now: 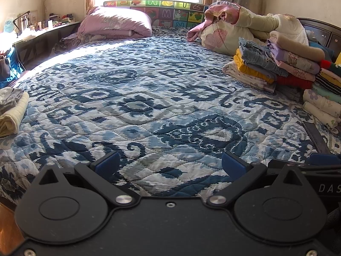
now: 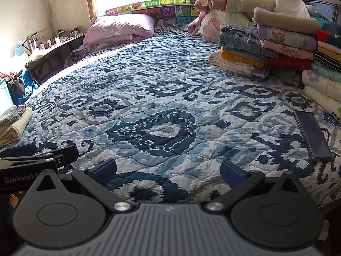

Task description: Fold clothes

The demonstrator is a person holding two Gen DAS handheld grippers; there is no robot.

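Left wrist view: small folded pile (image 1: 10, 108) at the quilt's (image 1: 149, 98) left edge; left gripper (image 1: 170, 165) over bare quilt, fingers wide apart, holding nothing. Right wrist view: right gripper (image 2: 168, 170) likewise spread wide and empty; phone (image 2: 313, 135) flat on the quilt to its right; stacked folded clothes (image 2: 277, 49) far right, near the headboard

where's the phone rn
In the right wrist view the phone lies flat on the quilt, at the right, just below the folded clothes stack.
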